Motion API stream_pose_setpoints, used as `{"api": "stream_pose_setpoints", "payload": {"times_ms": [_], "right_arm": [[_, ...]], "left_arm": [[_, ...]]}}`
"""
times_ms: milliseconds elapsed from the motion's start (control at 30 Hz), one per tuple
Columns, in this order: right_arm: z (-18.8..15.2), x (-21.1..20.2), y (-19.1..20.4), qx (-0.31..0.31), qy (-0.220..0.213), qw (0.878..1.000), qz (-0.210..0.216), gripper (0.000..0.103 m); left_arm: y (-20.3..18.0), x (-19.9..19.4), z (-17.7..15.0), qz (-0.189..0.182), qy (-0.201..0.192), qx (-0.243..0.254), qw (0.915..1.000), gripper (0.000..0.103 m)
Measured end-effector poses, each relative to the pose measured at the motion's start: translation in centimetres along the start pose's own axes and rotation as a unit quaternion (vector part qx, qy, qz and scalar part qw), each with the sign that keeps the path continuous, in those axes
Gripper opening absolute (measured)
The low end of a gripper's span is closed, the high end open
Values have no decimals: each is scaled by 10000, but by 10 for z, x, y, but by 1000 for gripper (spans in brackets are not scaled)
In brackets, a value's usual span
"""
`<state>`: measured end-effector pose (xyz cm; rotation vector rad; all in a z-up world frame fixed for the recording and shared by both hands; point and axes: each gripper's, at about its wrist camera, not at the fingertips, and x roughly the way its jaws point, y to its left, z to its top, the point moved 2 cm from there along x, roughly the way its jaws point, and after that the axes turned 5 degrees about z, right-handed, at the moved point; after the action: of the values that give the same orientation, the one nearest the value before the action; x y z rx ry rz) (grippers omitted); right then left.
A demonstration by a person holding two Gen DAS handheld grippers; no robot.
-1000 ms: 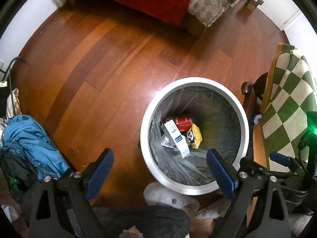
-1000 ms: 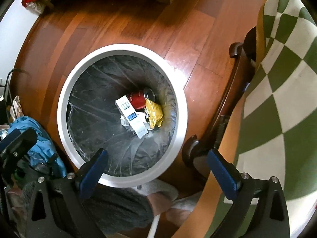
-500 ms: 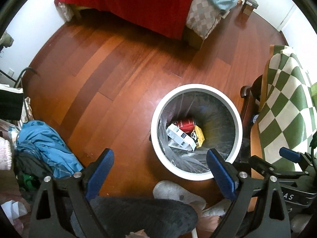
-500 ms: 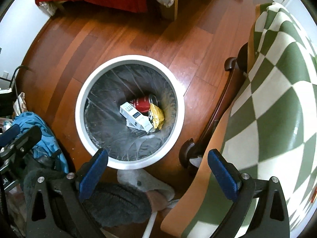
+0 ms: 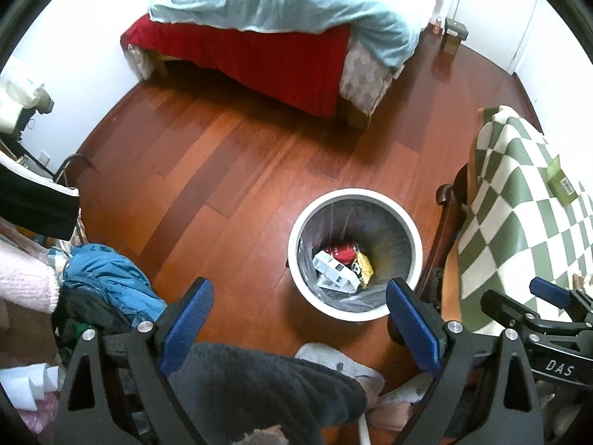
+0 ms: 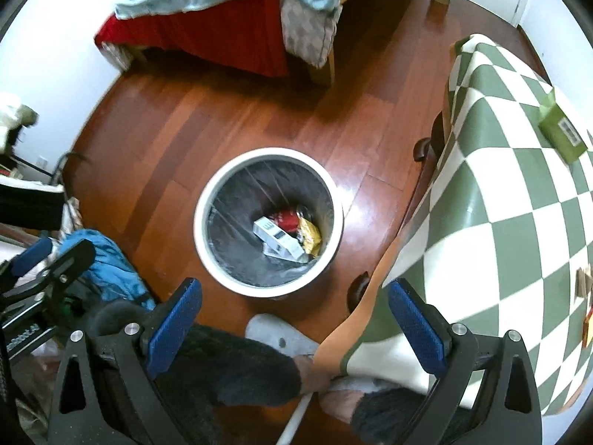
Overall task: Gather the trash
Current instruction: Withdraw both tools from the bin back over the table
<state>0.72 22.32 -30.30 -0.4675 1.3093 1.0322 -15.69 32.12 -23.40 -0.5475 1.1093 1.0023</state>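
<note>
A white round bin (image 5: 407, 222) (image 6: 207, 200) with a clear liner stands on the wooden floor. Inside it lie a red can (image 5: 343, 250) (image 6: 287, 218), a white carton (image 5: 331, 269) (image 6: 276, 239) and a yellow wrapper (image 5: 365, 269) (image 6: 309, 235). My left gripper (image 5: 298, 324) hangs high above the floor, open and empty, the bin just beyond its right finger. My right gripper (image 6: 292, 328) is open and empty too, with the bin ahead of it. A green box (image 5: 561, 183) (image 6: 561, 131) lies on the checked tablecloth (image 5: 519, 204) (image 6: 500, 204).
A bed (image 5: 289, 29) with red and pale blue covers stands at the far wall. A table with dark wooden legs (image 6: 426, 148) is on the right. Blue clothing (image 5: 107, 278) is heaped at the left. The person's grey-trousered leg (image 5: 259, 389) and slippers (image 6: 281, 333) are below.
Both grippers have risen well away from the bin, which now looks smaller. The bed and more of the table have come into view. Both stay open.
</note>
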Motion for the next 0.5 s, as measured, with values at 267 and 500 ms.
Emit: {"api": "stream_pose_setpoints", "payload": {"times_ms": [267,500], "right_arm": [[-18,-80,-42,555,-587,9947,644,102],[-40,-141,-162,1301,-949,9866,266,102]], "left_arm": [[-51,-51,8,-137,-572,36,9983,95],[-175,-48,11,-485,-542,697,9949,95]]}}
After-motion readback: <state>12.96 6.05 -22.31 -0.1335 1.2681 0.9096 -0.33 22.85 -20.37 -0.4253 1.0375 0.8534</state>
